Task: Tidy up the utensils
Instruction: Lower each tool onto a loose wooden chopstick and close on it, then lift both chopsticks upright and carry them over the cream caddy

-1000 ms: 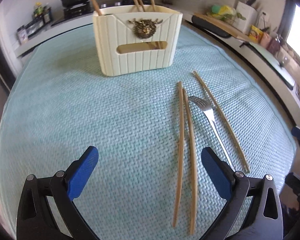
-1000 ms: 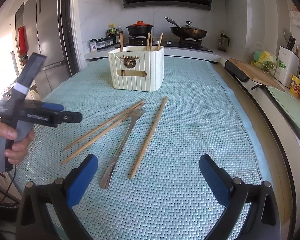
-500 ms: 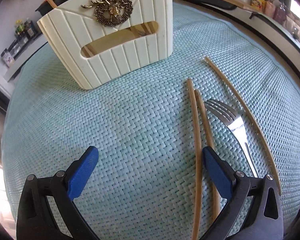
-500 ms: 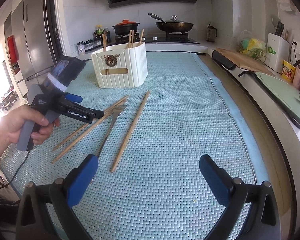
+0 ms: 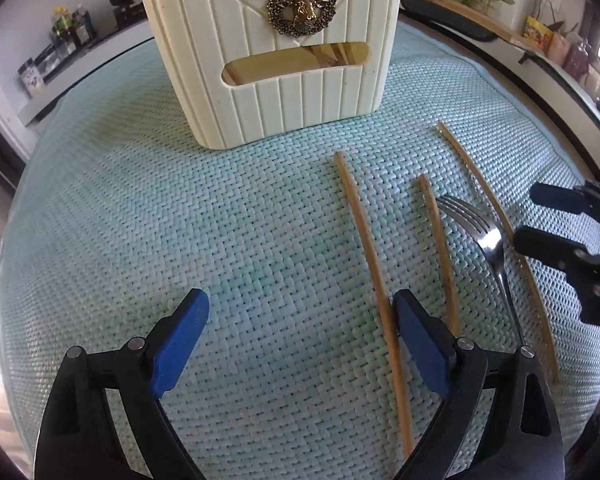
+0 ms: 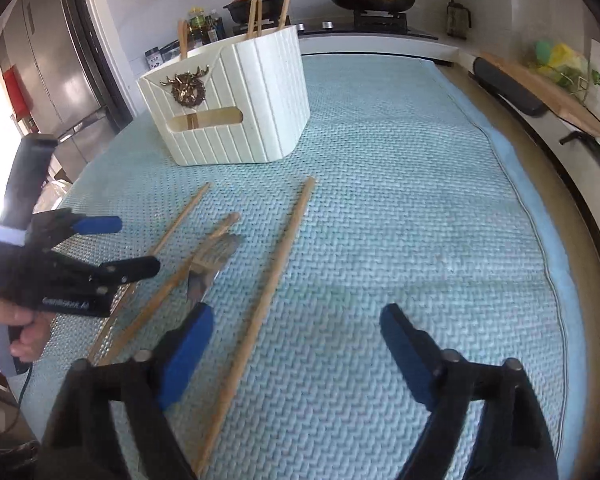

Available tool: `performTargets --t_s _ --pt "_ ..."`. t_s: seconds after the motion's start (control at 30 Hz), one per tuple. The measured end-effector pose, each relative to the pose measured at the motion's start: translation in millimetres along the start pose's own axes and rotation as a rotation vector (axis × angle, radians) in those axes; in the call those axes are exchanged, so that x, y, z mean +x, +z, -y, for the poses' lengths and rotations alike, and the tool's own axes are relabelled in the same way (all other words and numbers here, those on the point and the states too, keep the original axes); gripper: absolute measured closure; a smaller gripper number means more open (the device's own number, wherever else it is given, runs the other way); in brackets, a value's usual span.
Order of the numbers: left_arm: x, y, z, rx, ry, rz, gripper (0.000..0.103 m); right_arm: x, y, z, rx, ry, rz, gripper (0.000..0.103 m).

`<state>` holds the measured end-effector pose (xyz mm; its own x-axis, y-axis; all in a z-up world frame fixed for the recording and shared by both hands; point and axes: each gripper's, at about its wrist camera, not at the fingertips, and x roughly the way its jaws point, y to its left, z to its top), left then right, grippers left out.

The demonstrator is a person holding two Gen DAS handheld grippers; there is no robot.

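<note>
Chopsticks lie loose on the woven teal mat (image 5: 180,220) that covers my counter, three of them, with a metal fork (image 5: 488,236) among them. From my left wrist view, the leftmost chopstick (image 5: 374,264) runs down toward the inner side of my left gripper's right finger, the middle chopstick (image 5: 440,248) lies just beside the fork's tines, and the rightmost chopstick (image 5: 496,216) sits beyond the fork. Behind them stands the cream utensil holder (image 5: 284,92), upright, with a brass deer emblem (image 5: 300,10) on its front and a slot below it; several chopsticks already stand inside it.

My left gripper (image 5: 300,344) hangs low over bare mat, jaws wide and just starting to close, with nothing between them; the leftmost chopstick passes right at the edge of its right pad. My right gripper (image 6: 296,348) has its jaws closing from wide. In its own view the rightmost chopstick (image 6: 272,288) runs between the two blue pads, nearer the left one, and the pads do not press on it. The fork (image 6: 204,276) lies just beyond that left pad. From the left wrist view, the right gripper (image 5: 540,216) reaches in from the right edge, over the fork and the rightmost chopstick.
</note>
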<state>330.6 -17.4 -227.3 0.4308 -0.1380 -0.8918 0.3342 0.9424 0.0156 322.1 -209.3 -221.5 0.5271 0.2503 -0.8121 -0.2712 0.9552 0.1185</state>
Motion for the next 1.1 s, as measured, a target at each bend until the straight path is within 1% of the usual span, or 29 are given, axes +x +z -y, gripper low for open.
performTargets --t_s 0.03,0.07,0.1,0.17,0.27,0.37,0.47,0.57,0.67,0.7,0.73,0.77,0.83,0.87,0.9,0.93,0.97,1.03,1.1 --pt "-1 -2 1 0.000 0.001 0.000 0.009 7 4 -4 -0.025 -0.013 -0.006 0.038" --pt "-3 -5 1 0.000 0.005 0.002 0.010 13 6 -7 -0.049 -0.030 -0.012 0.047" --pt "-5 -7 1 0.002 0.012 0.004 0.011 17 6 -10 -0.074 -0.050 -0.024 0.060" --pt "-10 -13 4 0.010 0.014 0.004 0.011 16 5 -13 -0.106 -0.081 -0.026 0.065" --pt "-10 -16 7 0.021 0.013 0.001 0.012 8 1 -5 -0.085 -0.080 -0.054 0.065" --pt "-2 -5 5 0.012 0.001 -0.009 0.012 10 3 0 -0.105 -0.080 -0.076 0.065" --pt "11 7 5 -0.012 -0.035 -0.042 0.013 23 22 4 -0.094 -0.068 -0.107 0.065" --pt "16 18 5 -0.027 -0.045 -0.069 0.017 37 45 9 -0.072 -0.077 -0.133 0.065" --pt "16 22 12 -0.013 -0.046 -0.092 0.029 47 63 16 -0.030 -0.078 -0.142 0.066" --pt "14 22 17 -0.006 -0.050 -0.095 0.036 49 66 17 -0.022 -0.086 -0.141 0.077" --pt "12 21 21 0.004 -0.052 -0.097 0.045 50 67 18 -0.014 -0.095 -0.142 0.083" --pt "11 22 25 0.010 -0.058 -0.096 0.051 52 69 19 -0.002 -0.099 -0.143 0.093" --pt "10 23 31 0.019 -0.046 -0.090 0.072 53 71 25 0.035 -0.080 -0.138 0.096" --pt "9 23 34 0.021 -0.053 -0.088 0.080 53 72 27 0.050 -0.069 -0.132 0.097" --pt "9 24 34 0.019 -0.071 -0.086 0.096 54 73 30 0.063 -0.058 -0.125 0.097" --pt "11 28 35 0.011 -0.089 -0.089 0.098 54 73 32 0.076 -0.051 -0.119 0.097" --pt "11 28 35 0.006 -0.092 -0.083 0.098 53 73 35 0.090 -0.040 -0.111 0.097" --pt "8 28 31 0.006 -0.104 -0.059 0.099 47 74 39 0.115 -0.010 -0.086 0.097" --pt "-2 25 26 -0.017 -0.110 -0.026 0.099 32 74 41 0.133 0.017 -0.044 0.097"
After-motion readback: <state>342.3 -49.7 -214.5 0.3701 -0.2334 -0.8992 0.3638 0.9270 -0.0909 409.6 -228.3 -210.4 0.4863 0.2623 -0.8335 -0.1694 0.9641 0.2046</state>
